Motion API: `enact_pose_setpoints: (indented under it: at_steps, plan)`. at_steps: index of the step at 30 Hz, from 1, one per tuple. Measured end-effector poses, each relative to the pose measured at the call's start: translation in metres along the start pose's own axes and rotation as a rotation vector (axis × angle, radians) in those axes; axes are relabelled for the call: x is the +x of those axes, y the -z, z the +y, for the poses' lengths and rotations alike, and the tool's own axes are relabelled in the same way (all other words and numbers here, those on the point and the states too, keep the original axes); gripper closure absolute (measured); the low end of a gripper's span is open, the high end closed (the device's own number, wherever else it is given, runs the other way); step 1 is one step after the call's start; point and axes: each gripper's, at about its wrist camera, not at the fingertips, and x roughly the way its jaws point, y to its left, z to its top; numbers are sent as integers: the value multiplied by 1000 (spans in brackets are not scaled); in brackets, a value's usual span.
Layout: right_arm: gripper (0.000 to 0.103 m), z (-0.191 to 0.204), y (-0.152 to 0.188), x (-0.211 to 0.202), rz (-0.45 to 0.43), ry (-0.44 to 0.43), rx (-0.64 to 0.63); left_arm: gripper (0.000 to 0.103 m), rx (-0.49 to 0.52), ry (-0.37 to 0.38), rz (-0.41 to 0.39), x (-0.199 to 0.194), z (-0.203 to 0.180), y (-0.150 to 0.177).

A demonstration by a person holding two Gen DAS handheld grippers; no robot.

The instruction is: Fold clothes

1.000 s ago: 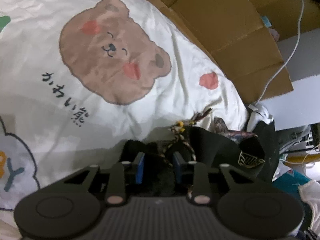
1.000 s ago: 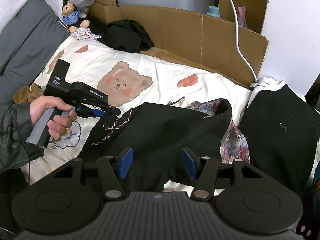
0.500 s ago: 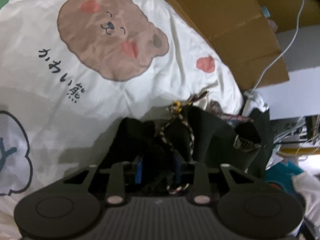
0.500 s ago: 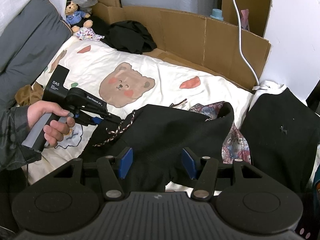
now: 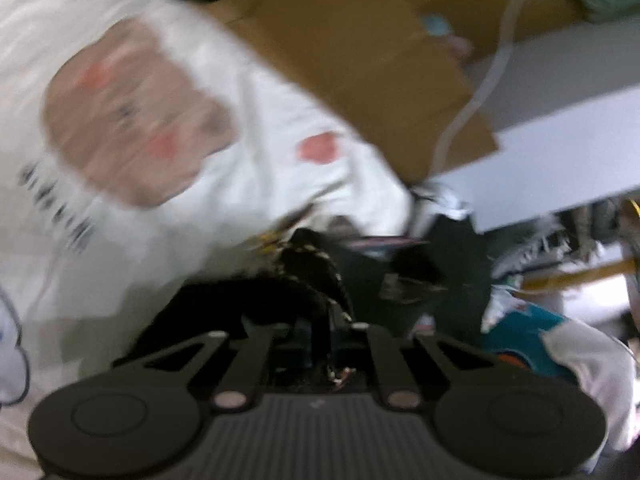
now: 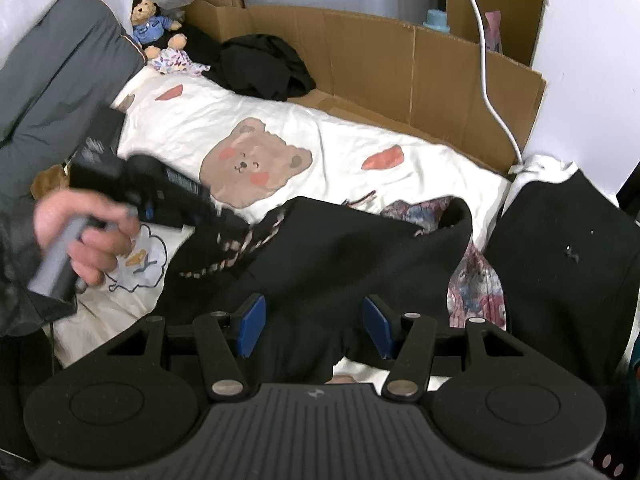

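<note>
A black garment [image 6: 340, 256] with a braided drawstring [image 6: 244, 246] lies crumpled on the white bear-print bedsheet [image 6: 320, 140]. A hand [image 6: 92, 232] holds my left gripper [image 6: 234, 222] at the garment's left edge by the drawstring. The left wrist view is blurred by motion. In it my left gripper [image 5: 320, 340] has its fingers close together, shut on black garment [image 5: 248, 300] and cord. My right gripper [image 6: 315, 326] hovers open over the garment's near edge, blue pads [image 6: 252, 326] wide apart with nothing pinched.
Cardboard walls [image 6: 400, 60] line the bed's far side, with a white cable [image 6: 488, 80] hanging. A black clothes pile [image 6: 260, 64], teddy bear [image 6: 150, 20] and grey pillow [image 6: 60, 80] sit far left. A patterned garment [image 6: 476, 292] and another black item [image 6: 560, 260] lie right.
My left gripper has closed on the black garment's drawstring edge and is moving fast, blurring its view. The right gripper stays open and has barely shifted.
</note>
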Motion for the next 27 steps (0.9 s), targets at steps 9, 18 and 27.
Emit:
enact_pose_setpoints:
  at_steps: [9,18,27]
  plan:
    - [44,-2,-11,-9,-38,9,20,96,198,94,-118,-47,-79,-47]
    - [44,-7,-4,-7,-1,33,18,96,311,38,118,20,-70,52]
    - [44,-18,12,4,43,49,21,96,331,-45,265,65,-35,117]
